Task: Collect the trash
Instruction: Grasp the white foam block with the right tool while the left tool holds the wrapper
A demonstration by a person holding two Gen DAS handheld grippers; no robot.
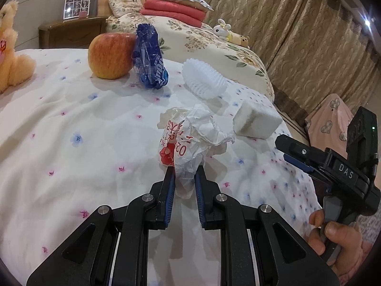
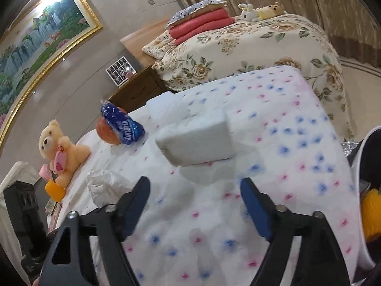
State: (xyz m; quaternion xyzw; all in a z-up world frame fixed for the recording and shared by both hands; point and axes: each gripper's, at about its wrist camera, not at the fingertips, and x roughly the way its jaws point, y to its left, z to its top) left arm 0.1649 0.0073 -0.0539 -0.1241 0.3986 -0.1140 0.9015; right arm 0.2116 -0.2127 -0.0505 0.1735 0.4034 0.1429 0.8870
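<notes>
Near the bed's right edge, crumpled wrapper is clenched in left tongs; right tongs are spread empty, foam block just ahead; apple, blue packet beyond.

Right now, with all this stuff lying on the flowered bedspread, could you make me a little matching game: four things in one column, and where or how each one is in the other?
Things:
1. crumpled paper
2. blue wrapper
3. white foam block
4. teddy bear

States:
A. leaning against the apple
B. lying ahead of the open right gripper, untouched
C. pinched in the left gripper
D. sitting at the far left edge of the bedspread

Pairs: 1-C, 2-A, 3-B, 4-D
</notes>
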